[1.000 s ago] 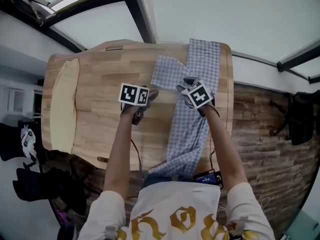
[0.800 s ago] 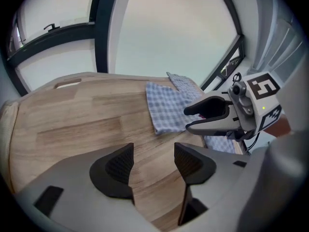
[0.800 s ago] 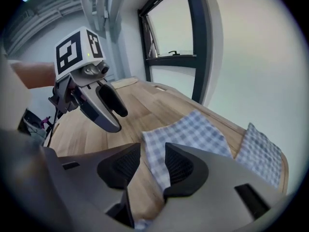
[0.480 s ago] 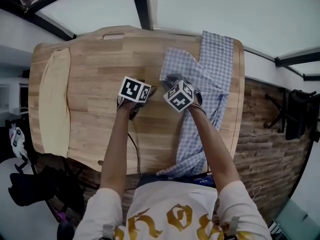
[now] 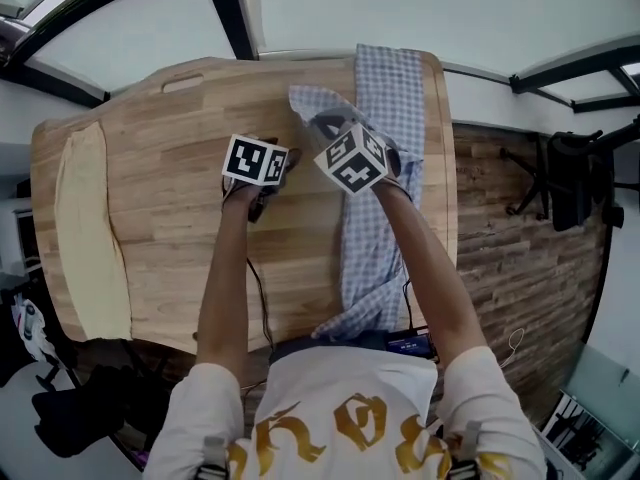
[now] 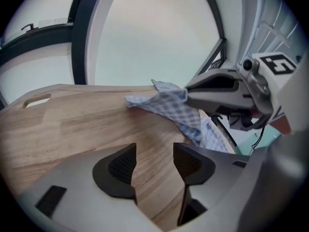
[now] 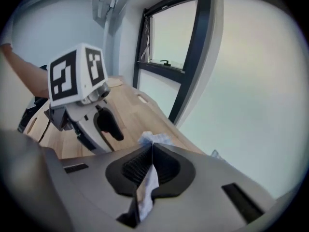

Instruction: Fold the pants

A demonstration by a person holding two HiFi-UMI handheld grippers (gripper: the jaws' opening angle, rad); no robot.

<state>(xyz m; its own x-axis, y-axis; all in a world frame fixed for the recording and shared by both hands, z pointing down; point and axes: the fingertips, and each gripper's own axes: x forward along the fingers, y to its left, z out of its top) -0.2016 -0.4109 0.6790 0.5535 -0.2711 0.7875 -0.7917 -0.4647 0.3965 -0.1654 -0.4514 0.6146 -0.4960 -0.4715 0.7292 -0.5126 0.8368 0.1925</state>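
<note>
The blue-checked pants (image 5: 385, 98) lie along the right side of the wooden table (image 5: 170, 218), with one end hanging over the near edge. My right gripper (image 5: 325, 125) is shut on a fold of the pants' left edge, and the cloth (image 7: 147, 190) shows pinched between the pads (image 7: 150, 151). The jaws have just closed on it. My left gripper (image 5: 272, 173) hovers open over bare wood just left of the pants. In the left gripper view nothing lies between its fingers (image 6: 154, 164), and the lifted pants corner (image 6: 166, 103) is beyond them.
A cream folded cloth (image 5: 90, 238) lies along the table's left edge. A handle slot (image 5: 180, 83) is cut in the far edge. Right of the table are a wood-plank floor (image 5: 500, 238) and a black chair (image 5: 570, 178).
The right gripper has moved left onto the pants' left edge and shut on the cloth, drawing it leftward. The left gripper has shifted a little and stays open.
</note>
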